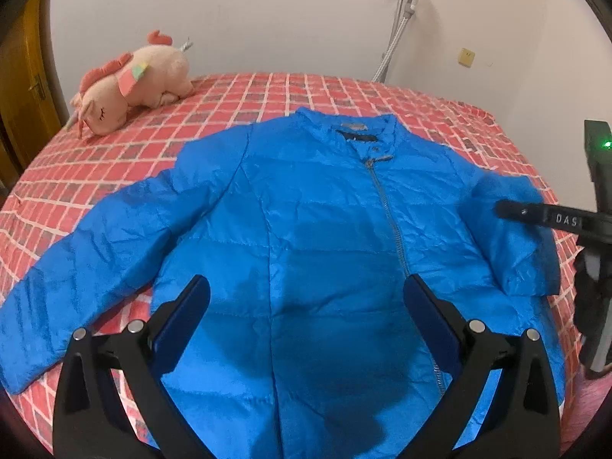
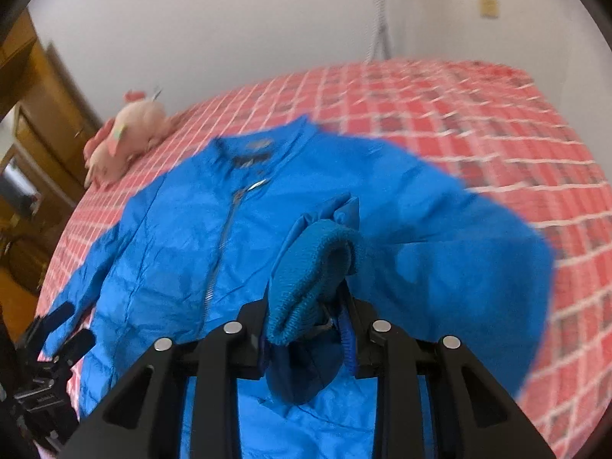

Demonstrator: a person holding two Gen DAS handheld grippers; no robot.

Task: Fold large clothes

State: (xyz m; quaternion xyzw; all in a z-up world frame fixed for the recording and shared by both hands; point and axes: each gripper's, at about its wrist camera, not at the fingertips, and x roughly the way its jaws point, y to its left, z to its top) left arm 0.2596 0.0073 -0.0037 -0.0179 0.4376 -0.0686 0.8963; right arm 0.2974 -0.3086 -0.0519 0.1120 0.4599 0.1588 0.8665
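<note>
A bright blue zipped jacket (image 1: pixel 306 229) lies front-up on the bed, collar toward the wall. Its left sleeve (image 1: pixel 76 252) stretches out flat to the left. My left gripper (image 1: pixel 306 298) is open and empty above the jacket's lower body. My right gripper (image 2: pixel 306 306) is shut on the knitted cuff (image 2: pixel 313 267) of the right sleeve and holds it lifted over the jacket's front; the sleeve (image 2: pixel 459 260) trails back to the right. The right gripper also shows at the right edge of the left wrist view (image 1: pixel 508 208).
The bed (image 1: pixel 344 91) has a red checked sheet. A pink plush unicorn (image 1: pixel 134 80) lies at the back left corner. A white wall stands behind with a grey hose (image 1: pixel 397 26). A wooden door (image 1: pixel 23 76) is at the left.
</note>
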